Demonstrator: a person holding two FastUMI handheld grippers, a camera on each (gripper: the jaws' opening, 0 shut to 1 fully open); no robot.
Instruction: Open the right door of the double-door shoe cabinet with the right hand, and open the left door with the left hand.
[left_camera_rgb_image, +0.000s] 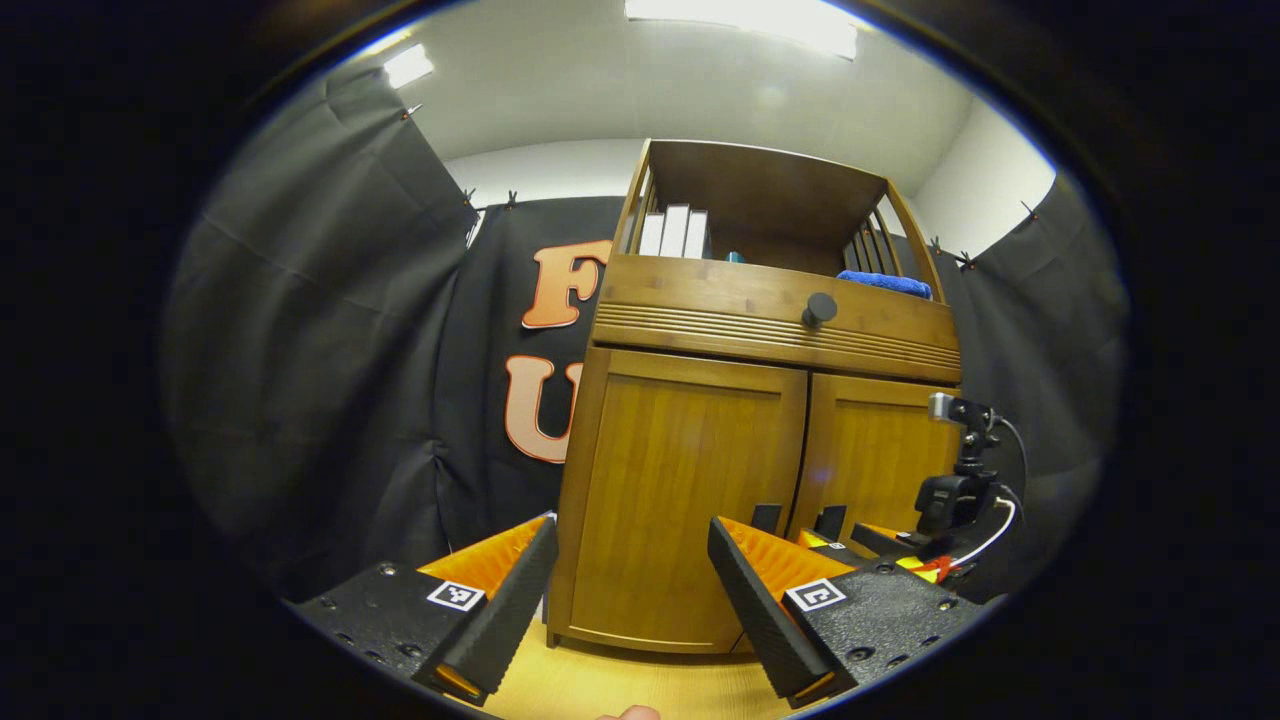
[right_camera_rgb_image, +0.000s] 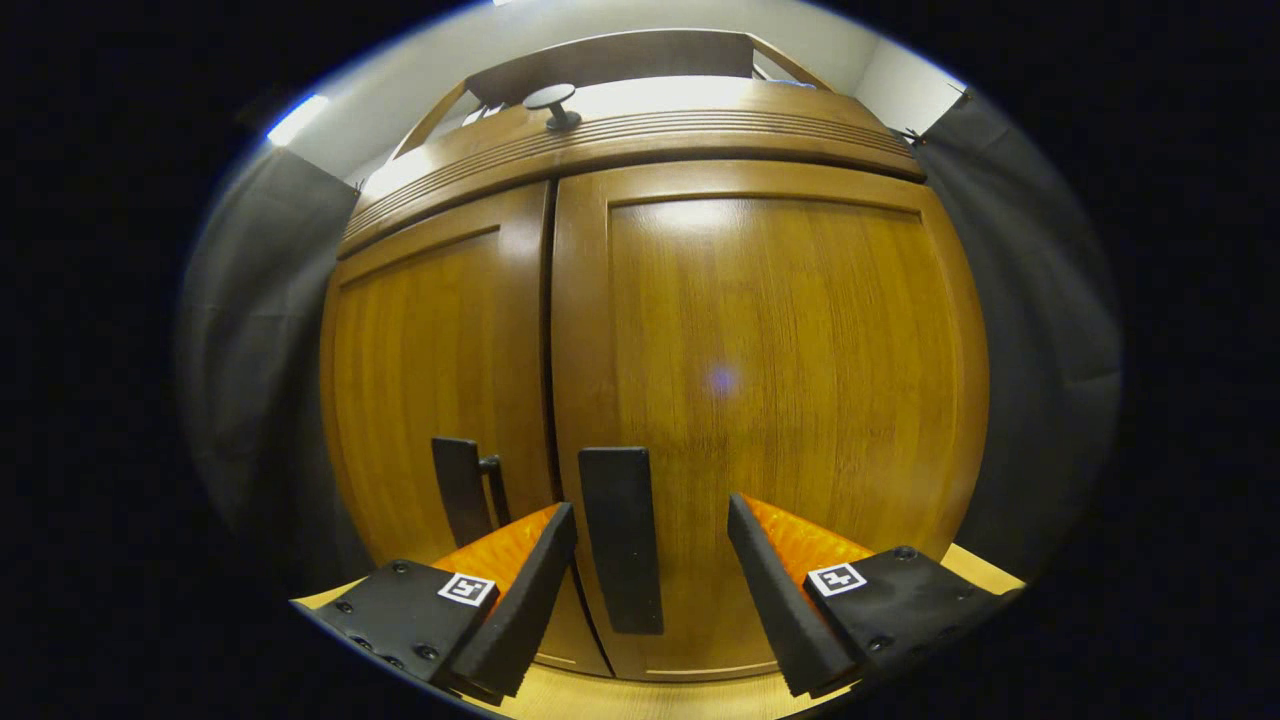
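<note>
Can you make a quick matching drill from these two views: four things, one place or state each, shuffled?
Things:
1. right door handle
2. blue cloth
3. round knob
4. left gripper

Places/states:
A. on the drawer front above the doors
B. open, back from the cabinet
C. between the right gripper's open fingers
D. on the upper shelf

Pairs: 1-C, 2-D, 3-A, 4-B

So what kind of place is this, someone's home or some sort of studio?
Most likely a staged recording booth, not a home. Black cloth curtains clipped up as walls surround a single wooden double-door shoe cabinet, plain ceiling light panels hang overhead, and the open orange-and-black left gripper points at the cabinet.
</note>
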